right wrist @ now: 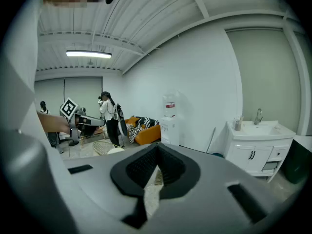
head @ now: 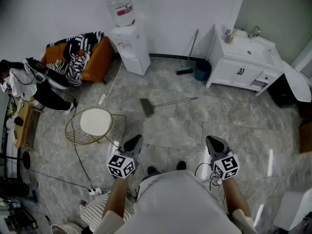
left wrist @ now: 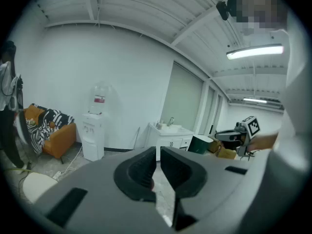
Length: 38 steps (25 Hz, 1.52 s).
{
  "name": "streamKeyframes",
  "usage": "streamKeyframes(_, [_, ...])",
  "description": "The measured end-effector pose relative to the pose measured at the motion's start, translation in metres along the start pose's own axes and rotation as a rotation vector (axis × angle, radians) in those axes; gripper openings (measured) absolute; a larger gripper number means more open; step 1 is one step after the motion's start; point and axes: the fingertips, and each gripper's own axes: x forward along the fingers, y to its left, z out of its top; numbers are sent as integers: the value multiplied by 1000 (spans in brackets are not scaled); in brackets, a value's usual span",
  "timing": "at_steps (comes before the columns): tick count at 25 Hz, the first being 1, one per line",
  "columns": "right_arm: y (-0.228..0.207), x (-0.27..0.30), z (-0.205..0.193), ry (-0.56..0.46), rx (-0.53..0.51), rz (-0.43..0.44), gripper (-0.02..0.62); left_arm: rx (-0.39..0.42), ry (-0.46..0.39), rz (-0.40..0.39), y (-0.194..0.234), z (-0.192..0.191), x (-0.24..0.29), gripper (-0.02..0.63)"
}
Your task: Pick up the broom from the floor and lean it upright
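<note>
Broom (head: 168,103) lies flat, head left, handle pointing right; left tool (head: 133,142) and right tool (head: 214,142) closed, empty.

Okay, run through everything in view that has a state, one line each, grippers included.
Broom: lying flat on the floor, untouched.
Second broom: leaning upright against the wall.
Water dispenser: upright, bottle on top.
Left gripper: shut, empty.
Right gripper: shut, empty.

Bare floor (head: 195,126) lies open around the broom (head: 170,103); a wire table (head: 96,122) stands near its left.
</note>
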Motion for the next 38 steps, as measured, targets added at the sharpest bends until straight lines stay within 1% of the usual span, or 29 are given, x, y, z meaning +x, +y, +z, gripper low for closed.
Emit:
streamKeyframes(8, [-27,0,2,-9,5,18,-2,4,7,1,-16,3,28,29])
streamKeyframes(13, [-47,-3,-1,-9,10,31,0,0,21,9,-28,-3,46,29])
streamKeyframes(25, [-129,-15,-19,38,15,11,0,-17,47,9,-63,-8,113,29])
streamKeyframes(32, [-166,-6,-25,51,48,-18,0,-9,66,-20,-67,0,157,29])
streamKeyframes(38, [-188,17,-26,77,63,-42,0,-6,64,-32,-45,14,196,29])
